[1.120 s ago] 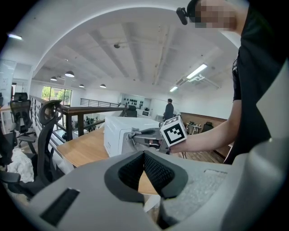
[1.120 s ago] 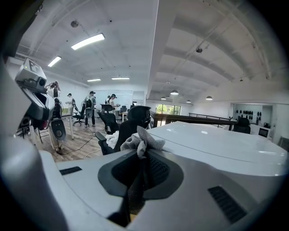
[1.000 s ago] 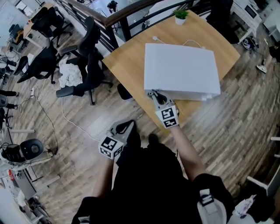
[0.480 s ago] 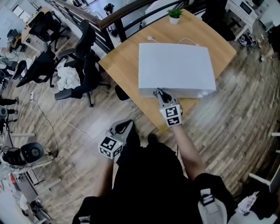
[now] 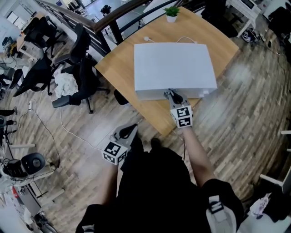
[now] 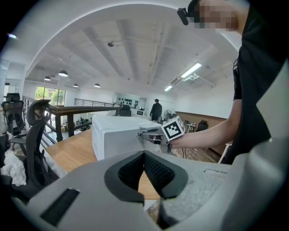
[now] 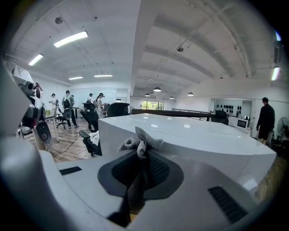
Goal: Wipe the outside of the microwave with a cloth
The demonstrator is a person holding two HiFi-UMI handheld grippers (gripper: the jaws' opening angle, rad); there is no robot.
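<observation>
1. Microwave [image 5: 173, 63] stands on the bench [image 5: 116, 68]; well short of it, the left tongs [image 5: 132, 129] are closed on nothing.
2. Right tongs [image 5: 169, 93] clamp a grey cloth [image 7: 143, 142] at its near face, seemingly touching it.
3. Beyond it, a potted plant [image 5: 171, 12].

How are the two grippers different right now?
The right gripper pinches a grey cloth in its jaws; the left gripper has nothing in its jaws. The right gripper is up against the white microwave on the table; the left gripper hangs low by the person, off the table. Both have their jaws shut.
</observation>
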